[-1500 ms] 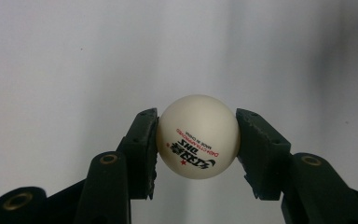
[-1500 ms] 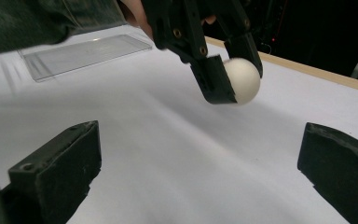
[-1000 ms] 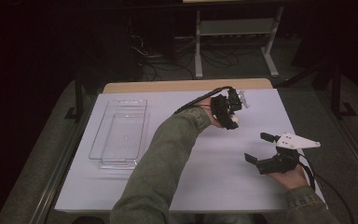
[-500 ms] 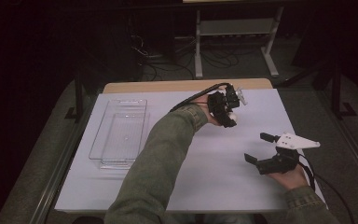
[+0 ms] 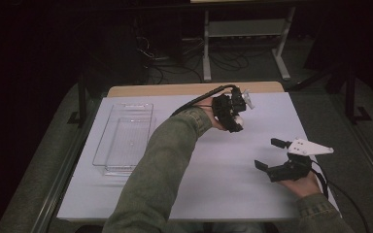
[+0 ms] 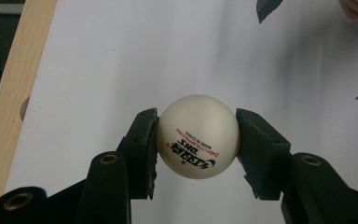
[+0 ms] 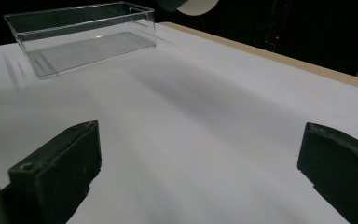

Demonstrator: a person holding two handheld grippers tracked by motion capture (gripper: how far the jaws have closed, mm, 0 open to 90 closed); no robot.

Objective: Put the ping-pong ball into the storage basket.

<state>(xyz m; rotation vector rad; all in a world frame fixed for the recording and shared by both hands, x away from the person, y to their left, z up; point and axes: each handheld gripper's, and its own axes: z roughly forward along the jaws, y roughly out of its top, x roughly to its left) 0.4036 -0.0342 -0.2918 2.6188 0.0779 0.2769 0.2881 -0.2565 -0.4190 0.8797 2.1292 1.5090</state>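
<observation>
Ball: a small white table-tennis ball point(image 6: 198, 136) of thin hollow plastic, with red and black print on its lower side, sits between the two pads of my left gripper point(image 6: 197, 140), above the white counter point(image 6: 121, 56).
Left gripper: my jaws are clamped on the ball, one pad on each side at its widest line; in the high view this gripper point(image 5: 233, 116) hangs above the far middle of the counter.
Right gripper: my jaws stand wide apart with nothing between them point(image 7: 200, 168); in the high view this gripper point(image 5: 272, 155) rests low over the near right part of the counter.
Weight: I judge the ball very light, so little force is enough to carry it.
Stiffness: I judge the shell stiff but thin; too hard a squeeze could dent or crack it.
Slipperiness: the surface looks smooth and round, so I think it can pop out if the pads sit off the middle line.
Where to hold: across the widest line, the pads opposite each other, as I have it now.
Tray: a clear rectangular plastic tray point(image 5: 126, 138) stands on the counter, well apart from my left gripper, on the far side of my left forearm.
Risk: if released carelessly, I expect the ball to bounce and roll away.
</observation>
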